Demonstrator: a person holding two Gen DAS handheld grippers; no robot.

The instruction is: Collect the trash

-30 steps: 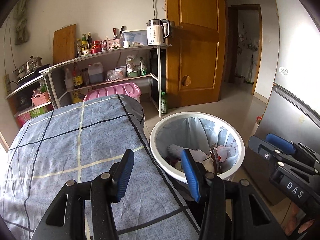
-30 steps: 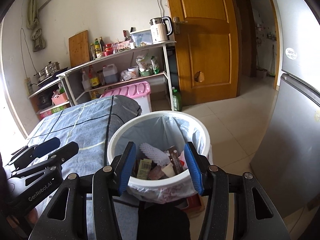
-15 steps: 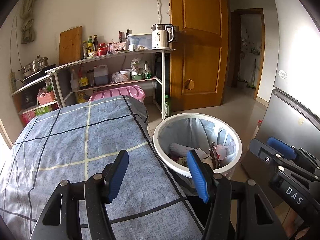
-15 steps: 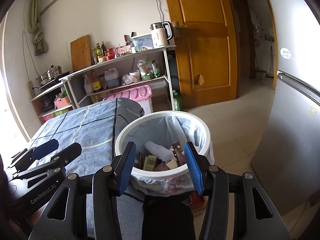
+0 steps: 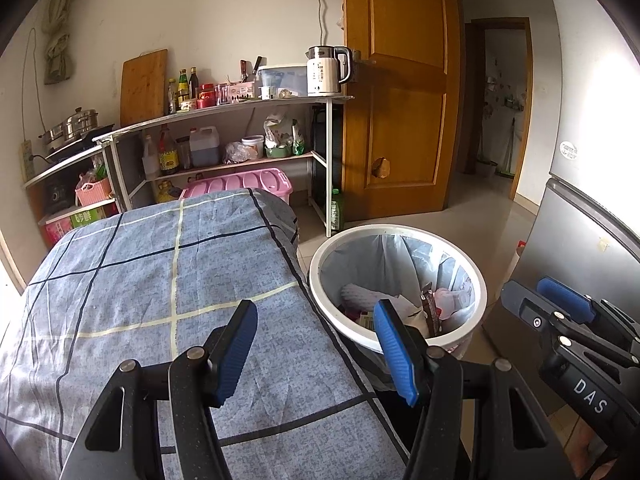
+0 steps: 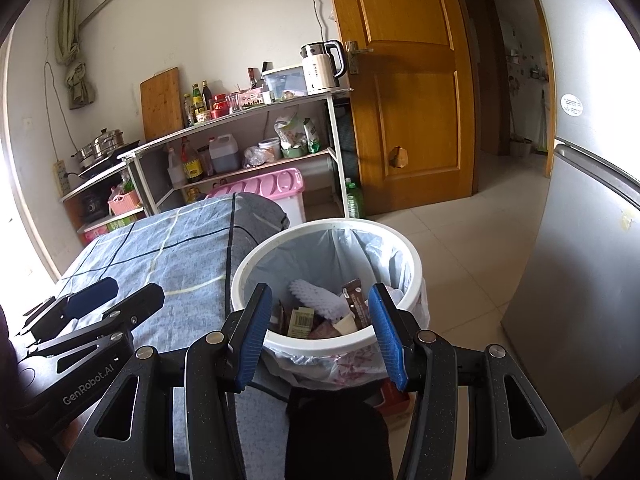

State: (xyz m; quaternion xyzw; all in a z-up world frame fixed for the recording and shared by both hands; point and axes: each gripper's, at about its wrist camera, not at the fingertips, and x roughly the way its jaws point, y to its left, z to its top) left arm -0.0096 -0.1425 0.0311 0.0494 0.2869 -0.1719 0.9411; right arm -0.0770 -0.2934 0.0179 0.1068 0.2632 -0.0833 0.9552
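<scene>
Since a second ago the left gripper (image 5: 316, 346) shows its blue pads standing wider apart, with nothing between them, while the right gripper (image 6: 320, 332) looks unchanged. Taking the white trash bin (image 6: 244, 272) as the landmark and reading from left to right: far to the left of the bin, against the back wall, a metal shelf rack (image 5: 224, 108) carries bottles, a cutting board (image 5: 143, 86) and a white kettle (image 5: 325, 72). Nearer and still left of the bin lies a table under a blue checked cloth (image 5: 140, 280), its edge just beside the bin's rim, and the left gripper hovers over that cloth, half open and empty. The bin itself stands on the tiled floor, lined with a pale plastic bag (image 6: 332, 248), and holds the trash (image 6: 340, 312): a white bristly piece, a brown wrapper, a barcoded scrap and other wrappers piled together. The right gripper hangs above the bin's near rim, jaws about half open, gripping nothing. Behind the bin, to its right, stands a wooden door (image 6: 404, 92), and at the far right of the bin a grey fridge (image 6: 580, 280) rises.
</scene>
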